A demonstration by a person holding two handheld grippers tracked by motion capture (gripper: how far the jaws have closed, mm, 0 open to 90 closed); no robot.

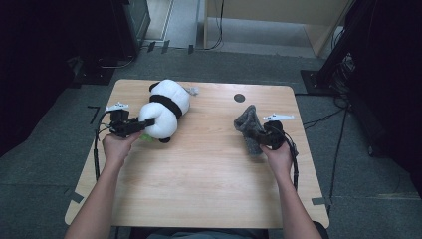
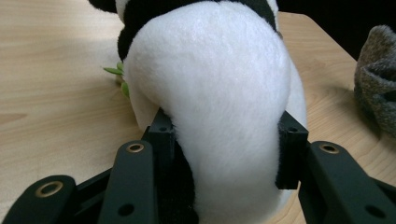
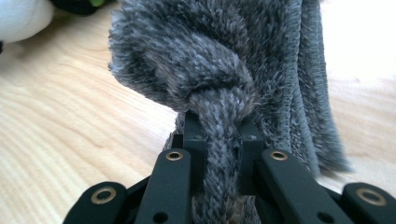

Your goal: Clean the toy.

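Observation:
A black-and-white panda plush (image 1: 164, 107) lies on the left part of the wooden table (image 1: 209, 174). My left gripper (image 1: 147, 123) is shut on its white rump; in the left gripper view the pads (image 2: 161, 133) press into the fur of the panda plush (image 2: 219, 79) from both sides. A green leaf piece (image 2: 119, 77) pokes out beside the plush. At the right, my right gripper (image 1: 256, 134) is shut on a grey knitted cloth (image 1: 247, 122). In the right gripper view the grey knitted cloth (image 3: 210, 56) is bunched above the jaws of my right gripper (image 3: 223, 135), which pinch a twisted fold of it.
A small black round spot (image 1: 239, 97) marks the table's far side, between the plush and the cloth. A grey tag-like bit (image 1: 192, 90) sticks out at the plush's far end. Dark stands and cables (image 1: 343, 69) are on the floor beyond the right edge.

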